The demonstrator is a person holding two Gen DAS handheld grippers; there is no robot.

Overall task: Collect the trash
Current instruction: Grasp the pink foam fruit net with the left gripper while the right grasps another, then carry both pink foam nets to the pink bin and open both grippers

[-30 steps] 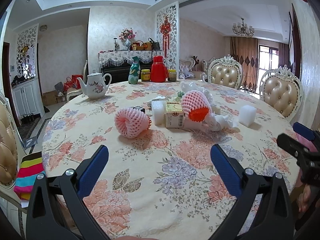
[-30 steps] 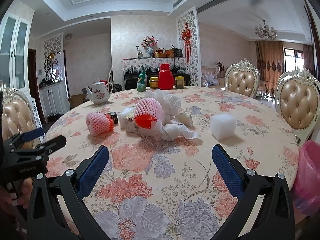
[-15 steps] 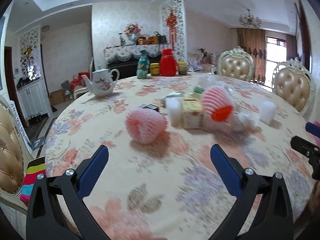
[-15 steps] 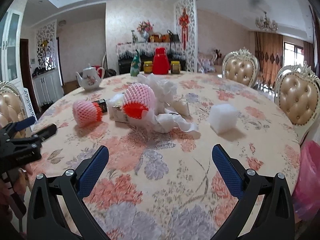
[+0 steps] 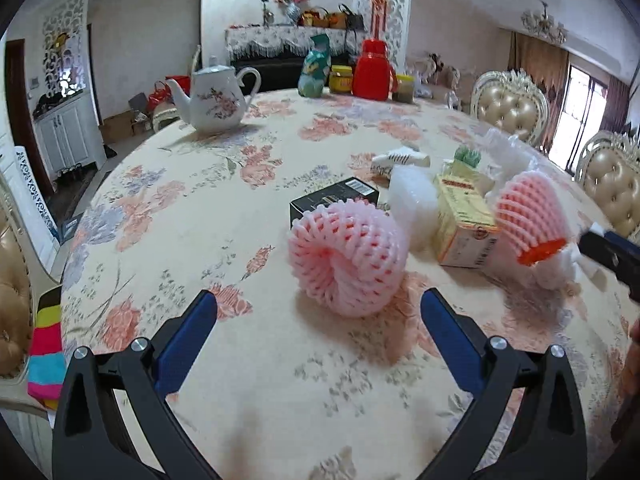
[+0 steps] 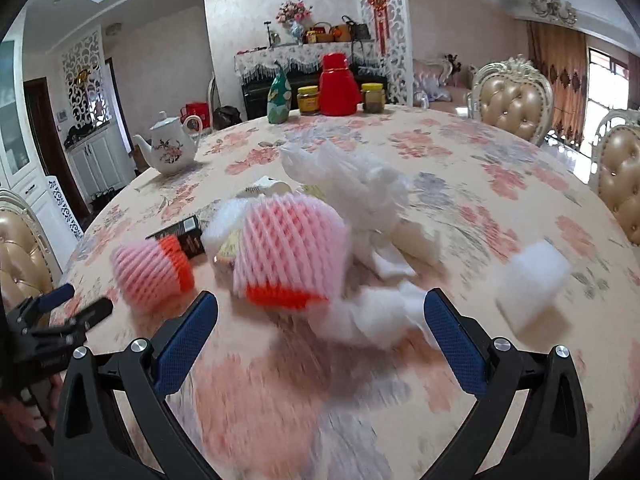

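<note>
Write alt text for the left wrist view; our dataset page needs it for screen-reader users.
The open left gripper hovers just short of a pink foam fruit net on a floral tablecloth. Behind the net lie a black box, white foam, a yellow carton and a second foam net; a white teapot stands farther back.

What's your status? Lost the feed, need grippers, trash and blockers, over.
Left gripper open, empty, facing pink foam net. Right gripper open, empty, facing orange-rimmed foam net. Both nets on table. Nothing blocking either.
</note>
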